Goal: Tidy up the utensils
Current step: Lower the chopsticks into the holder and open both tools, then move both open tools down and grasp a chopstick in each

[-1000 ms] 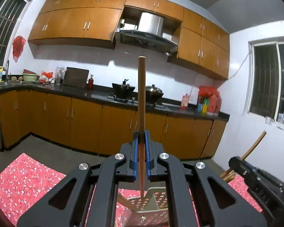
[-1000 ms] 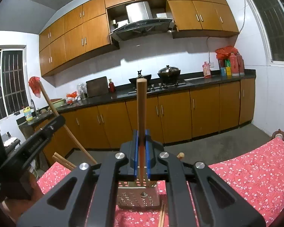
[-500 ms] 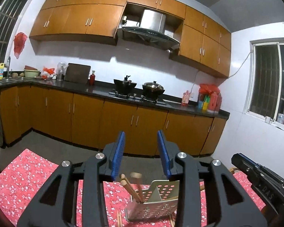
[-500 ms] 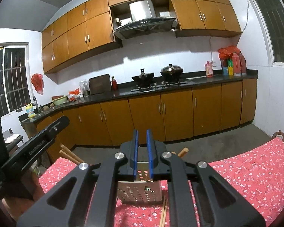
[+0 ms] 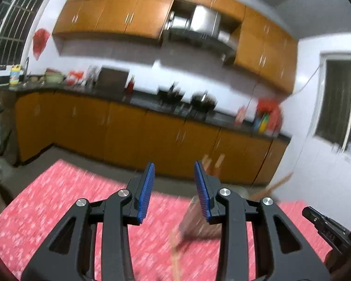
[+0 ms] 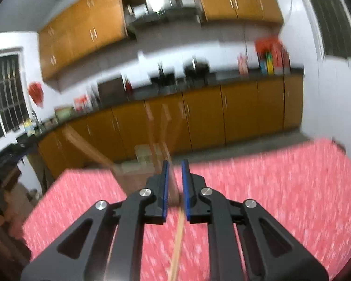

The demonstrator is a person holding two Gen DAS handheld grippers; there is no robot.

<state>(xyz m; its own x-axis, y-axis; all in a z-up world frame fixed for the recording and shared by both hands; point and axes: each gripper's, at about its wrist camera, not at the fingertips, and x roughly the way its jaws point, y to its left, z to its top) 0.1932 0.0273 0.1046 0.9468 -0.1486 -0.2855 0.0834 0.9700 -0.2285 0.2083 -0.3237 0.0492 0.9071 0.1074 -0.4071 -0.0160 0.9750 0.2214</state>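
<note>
Both views are motion-blurred. My left gripper [image 5: 174, 187] is open over the red floral tablecloth [image 5: 58, 201], nothing between its blue pads. The perforated utensil holder [image 5: 196, 222] stands just right of it, with wooden chopsticks [image 5: 213, 162] sticking up from it. One loose chopstick [image 5: 175, 260] lies on the cloth in front. My right gripper [image 6: 175, 187] has its pads a narrow gap apart and holds nothing. The holder [image 6: 145, 161] is right ahead of it with chopsticks [image 6: 89, 145] leaning out to the left. A loose chopstick [image 6: 178, 238] lies on the cloth below its jaws.
The other gripper's black body [image 5: 325, 222] shows at the right edge of the left wrist view. Beyond the table's far edge [image 6: 245, 149] lie bare floor and a row of orange kitchen cabinets [image 5: 128, 131] under a dark counter.
Both grippers let go of the upright chopsticks they held, which now stand in the holder. Both have since dropped lower; the left has swung left, so the holder sits right of its jaws.
</note>
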